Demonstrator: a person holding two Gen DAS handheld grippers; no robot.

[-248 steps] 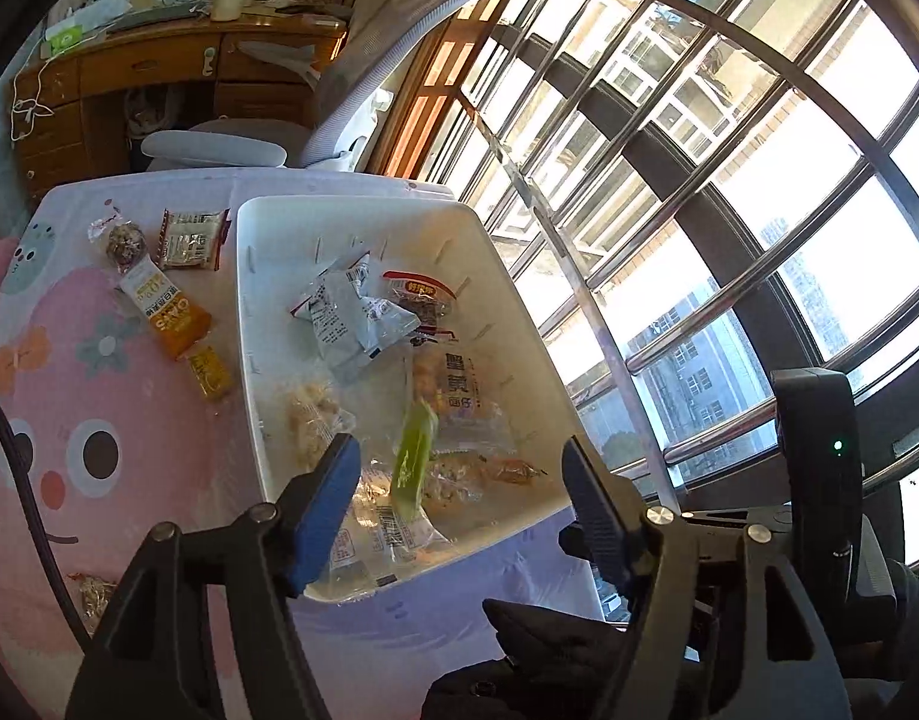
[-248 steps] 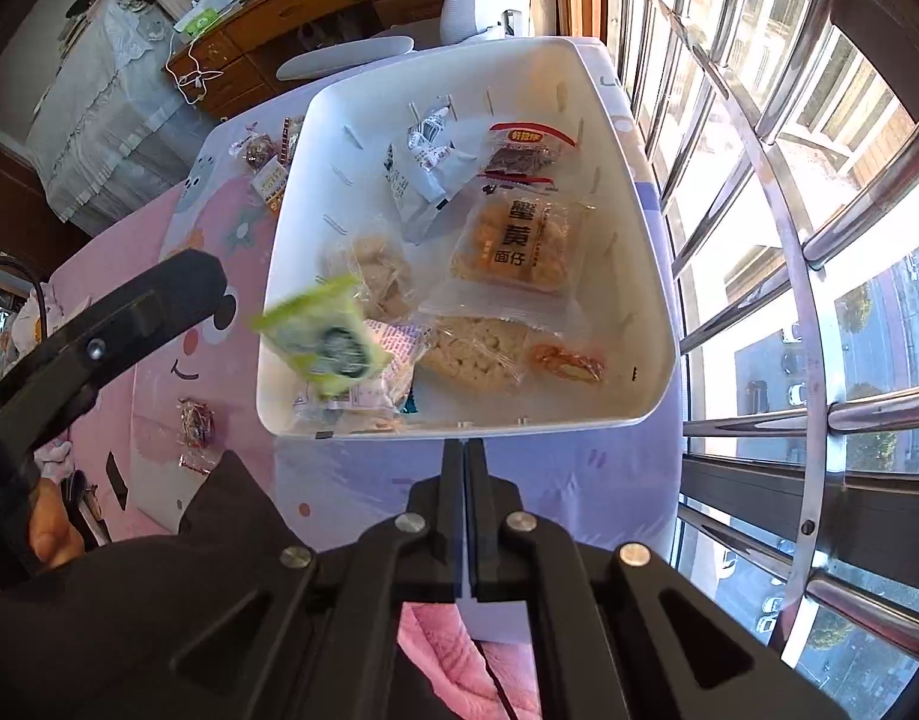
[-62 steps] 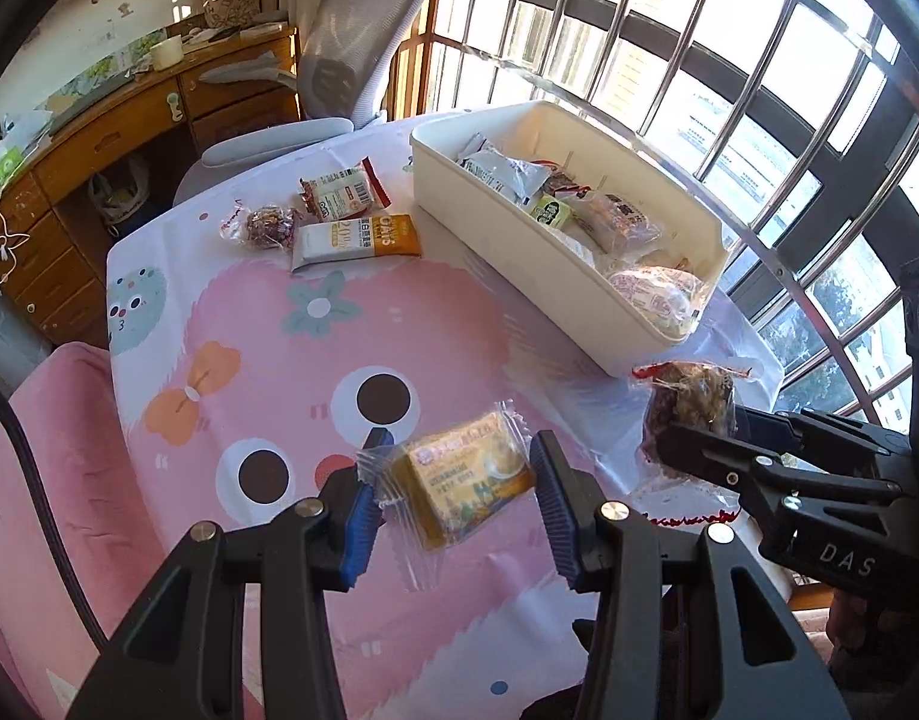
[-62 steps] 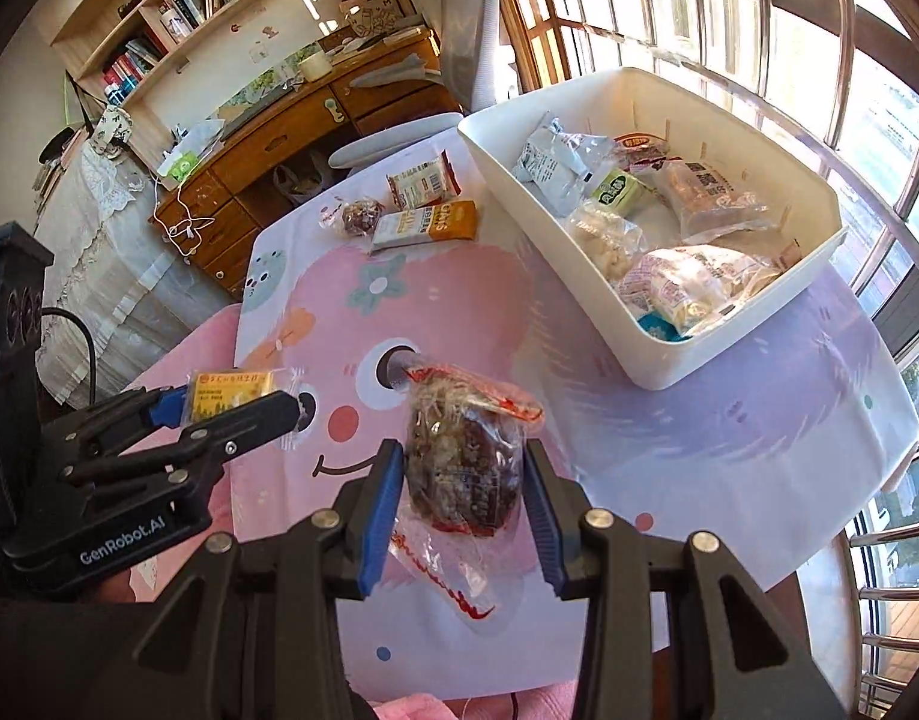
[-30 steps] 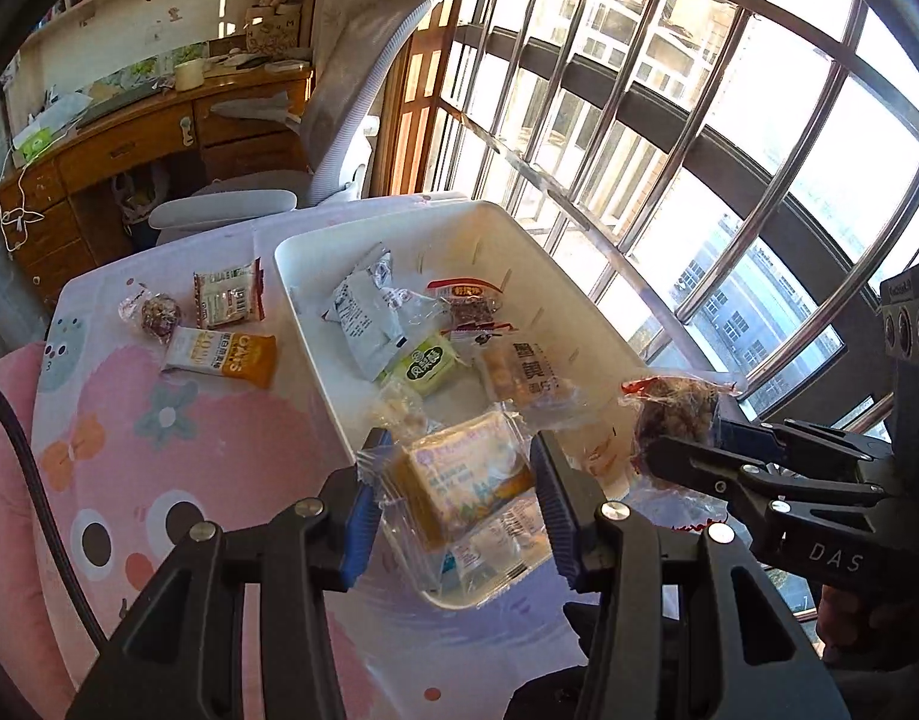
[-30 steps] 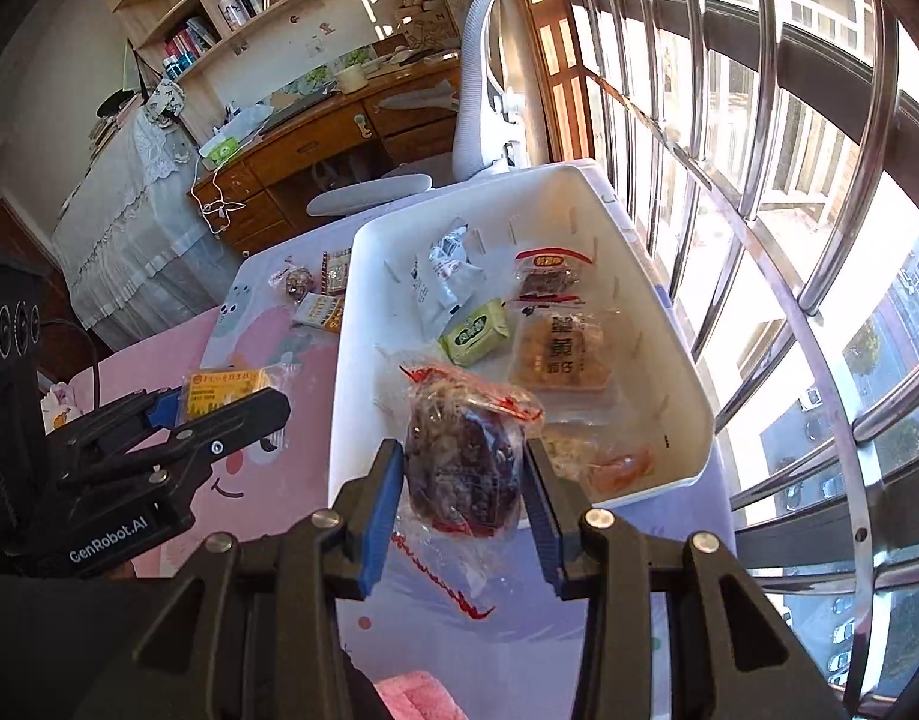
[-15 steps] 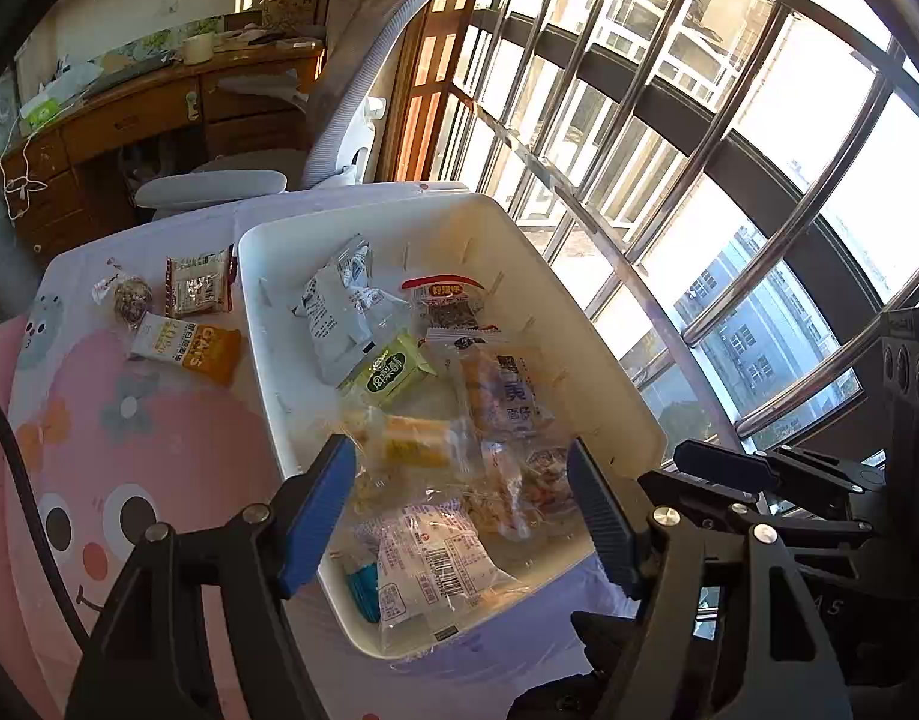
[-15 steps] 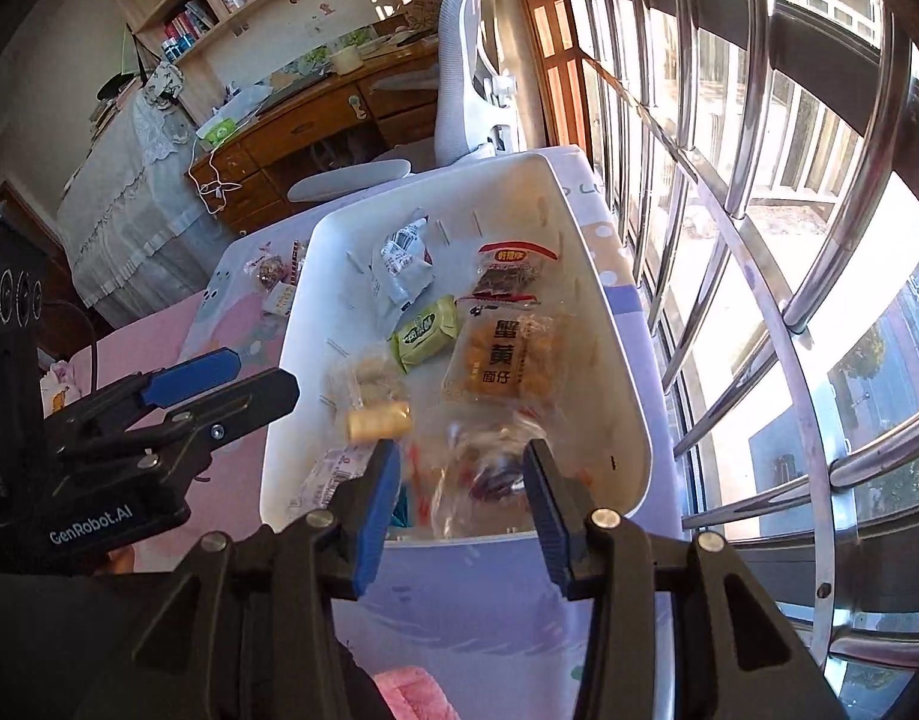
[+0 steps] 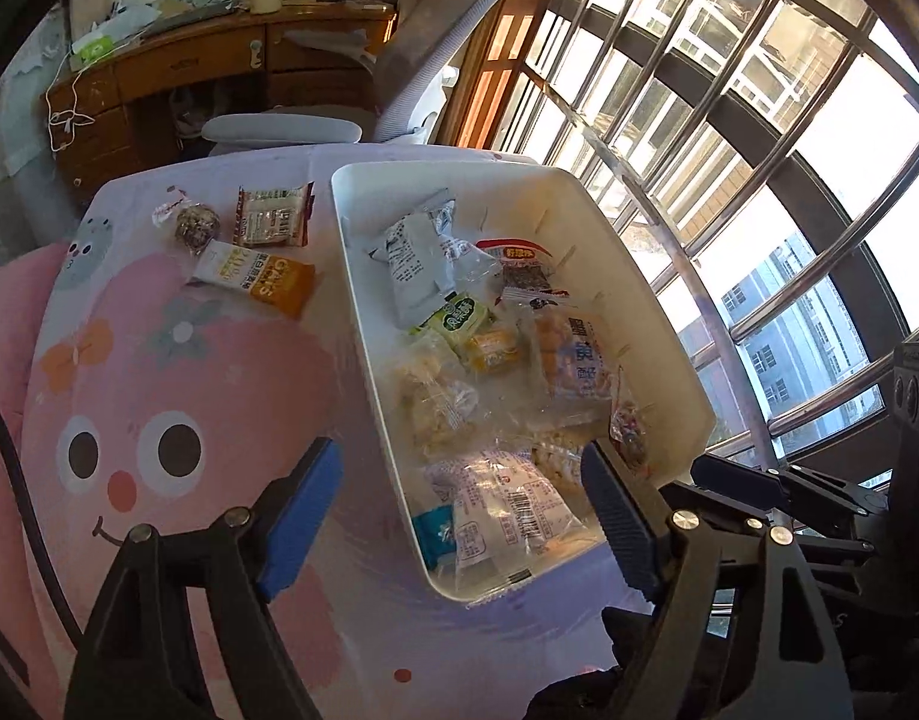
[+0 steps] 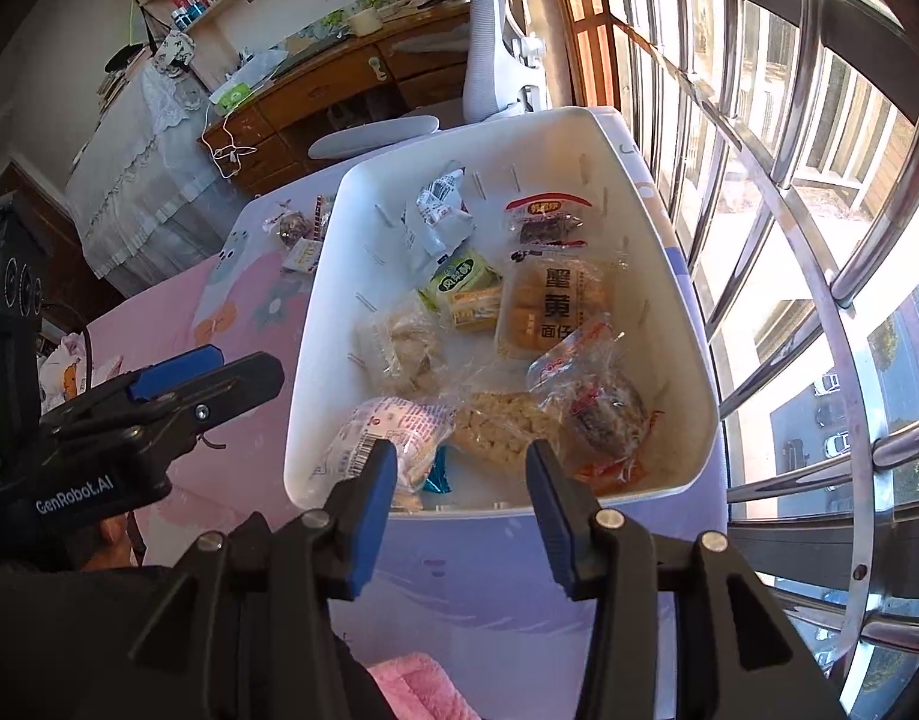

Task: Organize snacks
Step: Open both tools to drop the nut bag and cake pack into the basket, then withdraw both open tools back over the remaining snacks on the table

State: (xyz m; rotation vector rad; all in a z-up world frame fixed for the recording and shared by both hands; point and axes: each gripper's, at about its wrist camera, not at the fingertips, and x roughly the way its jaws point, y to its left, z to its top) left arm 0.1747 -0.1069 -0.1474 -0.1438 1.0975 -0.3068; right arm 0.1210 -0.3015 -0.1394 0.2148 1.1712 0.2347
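Note:
A white bin point(image 9: 657, 306) point(image 10: 681, 300) holds several wrapped snacks. The yellow snack pack point(image 9: 495, 345) point(image 10: 474, 307) lies in its middle beside a green pack point(image 9: 459, 313). The dark snack in a clear red-edged bag point(image 10: 597, 402) point(image 9: 627, 423) lies in the near right corner. My left gripper point(image 9: 459, 480) is open and empty above the bin's near end. My right gripper point(image 10: 459, 465) is open and empty over the near rim. On the table left of the bin lie three snacks: an orange and white bar point(image 9: 255, 279), a brown-edged pack point(image 9: 273, 216) and a round wrapped sweet point(image 9: 189, 225).
The table has a pink cartoon cloth point(image 9: 159, 420). A window with metal bars point(image 9: 759, 150) runs close along the bin's right side. An office chair point(image 9: 291, 126) and a wooden desk point(image 9: 177, 66) stand beyond the far table edge.
Both grippers carried their snacks from the table to above the bin, then opened. The yellow pack and the dark bagged snack dropped into the bin and now lie still.

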